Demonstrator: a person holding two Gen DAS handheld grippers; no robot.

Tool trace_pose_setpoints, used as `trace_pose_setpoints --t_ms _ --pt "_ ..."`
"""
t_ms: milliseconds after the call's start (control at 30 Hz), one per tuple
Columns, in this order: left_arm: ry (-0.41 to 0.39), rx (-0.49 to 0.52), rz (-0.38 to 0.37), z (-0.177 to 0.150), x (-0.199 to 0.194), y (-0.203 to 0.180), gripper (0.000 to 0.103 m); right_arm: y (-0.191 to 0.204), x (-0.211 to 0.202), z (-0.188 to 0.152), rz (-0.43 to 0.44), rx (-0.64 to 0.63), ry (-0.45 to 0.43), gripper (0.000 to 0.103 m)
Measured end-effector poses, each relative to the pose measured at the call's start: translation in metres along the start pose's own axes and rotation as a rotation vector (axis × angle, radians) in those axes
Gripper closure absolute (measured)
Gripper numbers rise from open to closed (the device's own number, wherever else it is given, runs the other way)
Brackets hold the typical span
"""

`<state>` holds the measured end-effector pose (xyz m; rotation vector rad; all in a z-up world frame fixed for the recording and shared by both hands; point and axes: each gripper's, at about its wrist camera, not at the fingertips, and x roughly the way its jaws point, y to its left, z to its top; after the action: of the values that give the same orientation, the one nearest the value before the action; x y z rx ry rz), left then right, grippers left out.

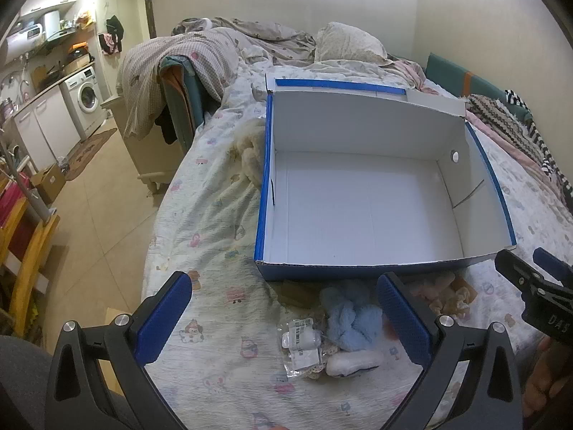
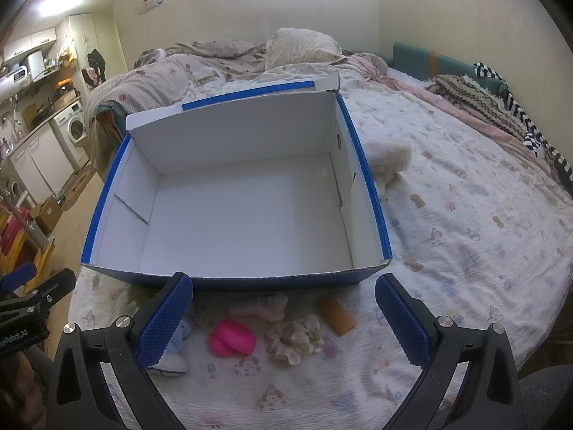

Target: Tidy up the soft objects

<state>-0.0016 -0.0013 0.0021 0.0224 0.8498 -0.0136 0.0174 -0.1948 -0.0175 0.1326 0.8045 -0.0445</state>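
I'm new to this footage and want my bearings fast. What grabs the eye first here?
A big open shoebox, blue outside and white inside, sits empty in the middle of the patterned bedsheet. In front of it lie small soft things: a bright pink toy, a cream scrunchie and a fluffy light-blue piece. Both tools, left and right, hang open just above them.

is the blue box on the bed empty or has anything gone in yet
Empty. The blue box shows only bare white floor in both views; the soft items, like the pink toy, lie outside it.
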Motion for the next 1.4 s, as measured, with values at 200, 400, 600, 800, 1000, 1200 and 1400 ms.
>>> trace_pose_setpoints --t_ms 200,400,600,800,1000,1200,1400 --pt "0.000 -0.001 -0.001 0.0002 0.0004 0.0006 0.000 -0.0007 0.0012 0.0019 -0.001 -0.002 0.001 0.000" --pt "-0.003 0.000 -0.001 0.0003 0.0003 0.0007 0.000 0.0003 0.0010 0.0014 -0.002 -0.002 0.000 0.000" --pt "-0.004 0.000 -0.001 0.0004 -0.0001 0.0006 0.000 0.0005 0.0010 0.0011 -0.002 -0.002 0.000 0.000" --pt "-0.009 0.001 -0.001 0.0011 -0.0011 0.0007 0.000 0.0017 0.0007 0.0012 -0.003 -0.002 -0.002 0.000" --pt "-0.009 0.000 -0.001 0.0011 -0.0015 0.0005 0.000 0.0016 0.0004 0.0014 -0.004 -0.002 -0.002 0.000" --pt "-0.009 0.001 -0.002 0.0012 -0.0015 0.0006 0.000 0.0013 0.0004 0.0014 -0.003 -0.003 -0.002 0.000" --pt "-0.009 0.000 -0.001 0.0008 -0.0016 0.0007 0.000 0.0017 0.0003 0.0013 -0.003 -0.002 -0.002 0.000"
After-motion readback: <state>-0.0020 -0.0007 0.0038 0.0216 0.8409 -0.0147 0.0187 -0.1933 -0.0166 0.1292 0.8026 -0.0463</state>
